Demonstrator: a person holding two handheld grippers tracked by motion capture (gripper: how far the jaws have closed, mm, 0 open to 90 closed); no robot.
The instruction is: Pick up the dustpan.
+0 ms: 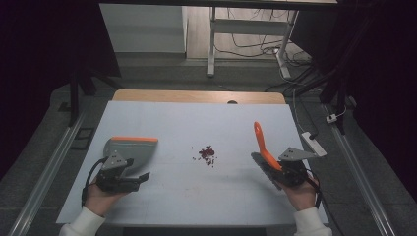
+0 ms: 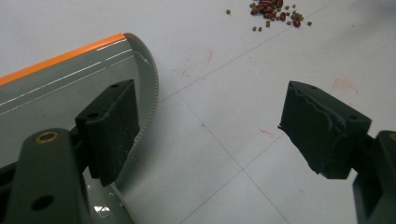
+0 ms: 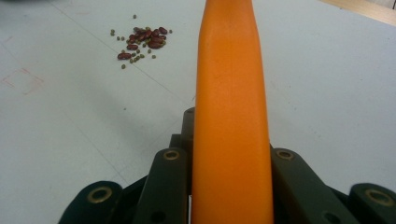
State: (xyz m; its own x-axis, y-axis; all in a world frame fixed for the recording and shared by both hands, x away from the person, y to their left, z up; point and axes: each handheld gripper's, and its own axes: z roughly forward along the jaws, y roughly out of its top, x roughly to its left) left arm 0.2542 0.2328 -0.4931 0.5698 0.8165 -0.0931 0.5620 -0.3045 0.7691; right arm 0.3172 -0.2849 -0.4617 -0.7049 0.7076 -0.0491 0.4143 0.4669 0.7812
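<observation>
A small heap of red and green beans (image 1: 207, 153) (image 2: 275, 9) (image 3: 142, 42) lies mid-table on the white sheet (image 1: 196, 123). At the left rests a grey dustpan (image 1: 130, 147) (image 2: 56, 88) with an orange edge. My left gripper (image 1: 141, 177) (image 2: 217, 123) hovers just in front of the dustpan, open, its jaws wide apart with bare sheet between them; one jaw overlaps the pan's toothed rim. At the right, my right gripper (image 1: 269, 166) (image 3: 229, 154) is shut on an orange handle (image 1: 262, 142) (image 3: 231, 93) that sticks up and away toward the table's far side.
A strip of wooden tabletop (image 1: 196, 96) shows beyond the sheet's far edge. A white block with a cable (image 1: 314, 143) lies at the right edge. Metal rails run along both sides, and desk legs and loose cables (image 1: 255, 46) stand on the floor behind.
</observation>
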